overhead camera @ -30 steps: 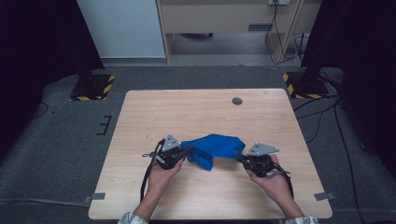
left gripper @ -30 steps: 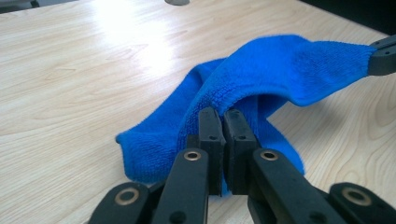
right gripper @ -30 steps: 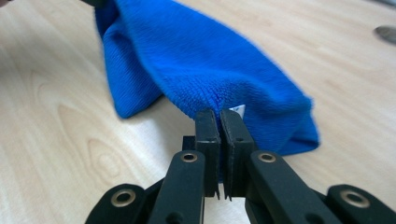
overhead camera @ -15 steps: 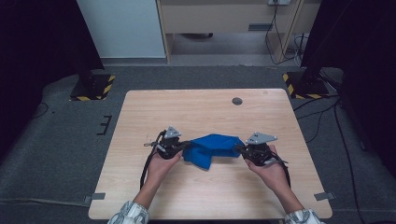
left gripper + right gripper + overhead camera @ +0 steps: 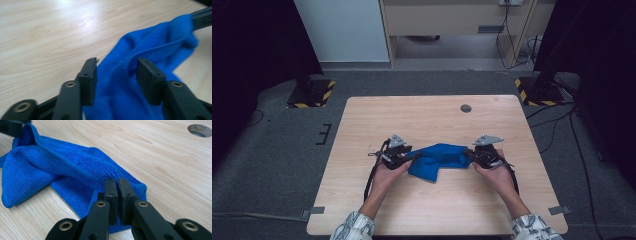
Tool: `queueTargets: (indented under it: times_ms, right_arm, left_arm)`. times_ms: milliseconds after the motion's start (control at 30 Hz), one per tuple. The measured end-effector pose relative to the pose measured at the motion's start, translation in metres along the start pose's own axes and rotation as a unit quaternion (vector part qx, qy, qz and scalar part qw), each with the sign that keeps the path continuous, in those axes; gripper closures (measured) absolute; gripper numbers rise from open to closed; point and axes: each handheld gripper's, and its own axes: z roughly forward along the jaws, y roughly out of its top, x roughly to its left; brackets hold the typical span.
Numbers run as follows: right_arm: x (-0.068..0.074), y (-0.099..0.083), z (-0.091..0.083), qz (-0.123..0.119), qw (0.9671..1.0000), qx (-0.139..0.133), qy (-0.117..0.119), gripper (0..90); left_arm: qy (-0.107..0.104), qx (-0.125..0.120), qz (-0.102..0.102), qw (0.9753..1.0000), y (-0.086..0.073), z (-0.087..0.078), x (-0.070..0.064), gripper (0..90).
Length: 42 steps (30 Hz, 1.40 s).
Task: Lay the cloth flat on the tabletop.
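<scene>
High view: blue cloth [image 5: 437, 160] at frame centre on table [image 5: 362, 125], stretched between left gripper [image 5: 411, 157] and right gripper [image 5: 469, 153]. Since a second ago hands moved up-frame, cloth pulled longer, less bunched.

Left gripper view: jaws parted, cloth between them, not pinched; released, or regrasp pending.

Right gripper view: jaws clenched on cloth hem, lower centre. Hole in table [image 5: 198, 130] upper right. Spreading underway, judged.

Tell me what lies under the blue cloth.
The blue microfibre cloth rests bunched on the bare wooden table, with light wood grain showing all around it. Whatever sits beneath its folds is covered and cannot be seen.
</scene>
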Motion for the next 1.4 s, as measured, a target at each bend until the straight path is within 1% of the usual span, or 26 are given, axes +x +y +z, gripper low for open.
queueTargets:
  times_ms: [33,100,167,233,300,367,400,467,500,600,667,800,867,933,1033,1067,1133,1300,1367,1400]
  right_arm:
    - [0.0,0.0,0.0,0.002,1.0,-0.001,0.0,86.8]
    - [-0.001,0.0,-0.001,0.008,1.0,-0.003,0.0,86.8]
    - [-0.001,0.0,-0.002,0.011,0.9999,-0.004,-0.001,86.8]
    - [-0.001,0.0,-0.003,0.013,0.9999,-0.007,-0.002,86.8]
    - [-0.001,-0.001,-0.004,0.013,0.9999,-0.009,-0.001,86.8]
    - [-0.002,-0.001,-0.004,0.015,0.9998,-0.01,-0.002,86.8]
    - [-0.002,-0.001,-0.004,0.018,0.9998,-0.011,-0.002,86.8]
    - [-0.002,-0.001,-0.005,0.021,0.9997,-0.013,0.0,86.8]
    - [-0.001,-0.001,-0.006,0.019,0.9997,-0.013,0.0,86.8]
    - [-0.001,-0.001,-0.007,0.02,0.9997,-0.015,0.0,86.8]
    - [-0.001,-0.001,-0.007,0.019,0.9997,-0.016,-0.001,86.7]
    - [-0.001,-0.001,-0.006,0.019,0.9997,-0.016,0.0,86.7]
    - [0.0,-0.001,-0.006,0.021,0.9997,-0.013,0.001,86.7]
    - [0.0,-0.001,-0.006,0.021,0.9997,-0.013,0.0,86.6]
    - [0.0,-0.001,-0.007,0.021,0.9997,-0.015,0.0,86.6]
    - [0.0,-0.001,-0.007,0.021,0.9996,-0.016,0.0,86.6]
    - [-0.001,-0.001,-0.007,0.021,0.9997,-0.016,0.0,86.5]
    - [-0.001,-0.001,-0.009,0.023,0.9996,-0.018,-0.001,86.5]
    - [-0.002,0.0,-0.009,0.024,0.9995,-0.021,-0.002,86.6]
    - [-0.002,0.0,-0.009,0.021,0.9995,-0.021,-0.002,86.6]
  left_arm:
    - [0.002,0.0,0.0,1.0,0.0,-0.002,-0.002,43.5]
    - [0.007,-0.003,0.001,1.0,0.0,-0.008,-0.008,40.0]
    - [0.013,-0.003,0.005,0.9999,-0.002,-0.013,-0.013,39.8]
    - [0.011,-0.002,0.008,0.9999,-0.006,-0.018,-0.016,42.4]
    - [0.004,0.012,0.014,0.9998,-0.014,-0.022,-0.02,44.7]
    - [0.006,0.022,0.026,0.9994,-0.019,-0.025,-0.023,50.0]
    - [0.004,0.025,0.029,0.9993,-0.022,-0.028,-0.026,50.9]
    - [0.01,0.029,0.027,0.9992,-0.025,-0.031,-0.028,53.0]
    - [0.012,0.028,0.026,0.9992,-0.026,-0.031,-0.029,54.1]
    - [0.015,0.033,0.027,0.999,-0.029,-0.029,-0.03,51.8]
    - [0.017,0.041,0.025,0.9987,-0.032,-0.025,-0.029,47.4]
    - [0.023,0.059,0.031,0.9975,-0.036,-0.017,-0.029,40.5]
    - [0.025,0.066,0.038,0.9968,-0.037,-0.014,-0.03,39.4]
    - [0.03,0.069,0.044,0.9962,-0.038,-0.012,-0.029,42.1]
    - [0.023,0.074,0.044,0.996,-0.039,-0.009,-0.027,47.6]
    - [0.02,0.08,0.047,0.9955,-0.04,-0.007,-0.026,49.6]
    - [0.022,0.086,0.054,0.9946,-0.042,-0.005,-0.026,54.2]
    - [0.021,0.073,0.049,0.9959,-0.04,-0.007,-0.022,69.4]
    - [0.023,0.065,0.044,0.9967,-0.039,-0.01,-0.02,71.9]
    - [0.026,0.055,0.039,0.9974,-0.038,-0.012,-0.019,72.4]
